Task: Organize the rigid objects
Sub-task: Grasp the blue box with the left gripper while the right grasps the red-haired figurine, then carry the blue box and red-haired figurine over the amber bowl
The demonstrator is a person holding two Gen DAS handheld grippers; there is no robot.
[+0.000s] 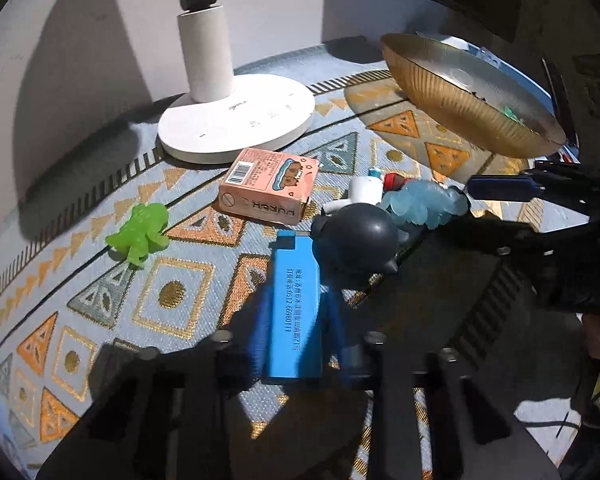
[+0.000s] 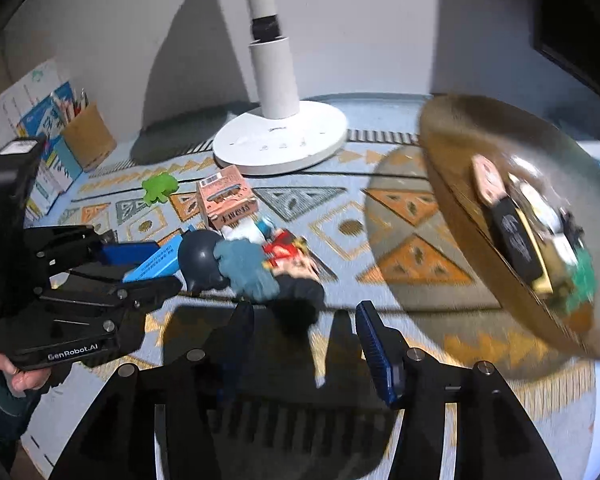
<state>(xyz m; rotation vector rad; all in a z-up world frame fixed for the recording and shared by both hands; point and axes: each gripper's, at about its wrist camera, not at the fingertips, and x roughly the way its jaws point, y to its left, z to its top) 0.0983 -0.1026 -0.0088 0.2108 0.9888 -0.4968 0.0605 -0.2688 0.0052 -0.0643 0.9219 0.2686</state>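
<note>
Fingers (image 1: 260, 320) of the left gripper (image 1: 296, 320) clamp the blue box (image 1: 296, 300), long axis along them, on the table (image 1: 172, 292); right gripper (image 2: 303, 344) seemingly open, empty, nearest the pale-blue figure (image 2: 244, 268).

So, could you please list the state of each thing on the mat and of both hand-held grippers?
Left hand-held gripper: shut on the blue box.
Right hand-held gripper: open, nothing between its fingers.
Gold bowl: tilted, small items inside.
Pink box: lying flat, closed.
Green figure: lying apart from the rest.
Dark round toy: touching the blue box.
Lamp: upright.
</note>
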